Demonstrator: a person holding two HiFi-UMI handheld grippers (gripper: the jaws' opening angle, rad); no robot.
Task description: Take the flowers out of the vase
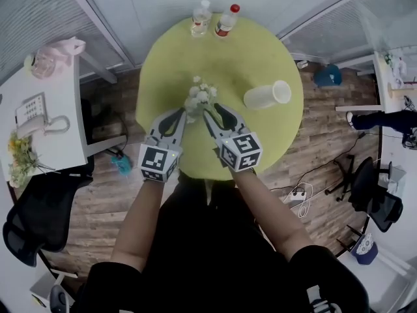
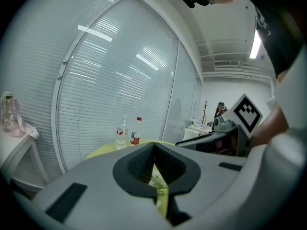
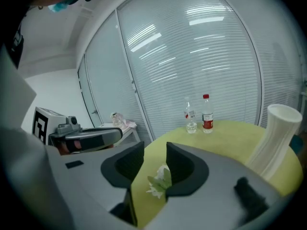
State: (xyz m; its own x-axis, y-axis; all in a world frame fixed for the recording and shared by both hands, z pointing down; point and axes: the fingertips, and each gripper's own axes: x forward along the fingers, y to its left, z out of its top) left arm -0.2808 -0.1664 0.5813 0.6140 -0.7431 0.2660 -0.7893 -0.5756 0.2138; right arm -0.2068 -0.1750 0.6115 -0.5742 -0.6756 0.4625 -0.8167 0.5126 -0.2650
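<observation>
Left gripper (image 1: 184, 113) pinches the flowers (image 1: 199, 95), right gripper (image 1: 212, 110) spread
Flowers already out, left of the vase (image 1: 267, 96); nearly done

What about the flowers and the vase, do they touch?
Apart. The head view shows a strip of green table between the flowers and the vase.

table (image 1: 163, 64) left half: bare, I can swing through easy | middle: flowers (image 1: 199, 95) jammed between my left gripper (image 1: 184, 115) and right gripper (image 1: 211, 112), no room there | right: vase (image 1: 267, 95) stands near my right gripper, open gap between | far edge: clear bottle (image 1: 201, 18) and red-capped bottle (image 1: 226, 20) side by side, well apart from me
</observation>
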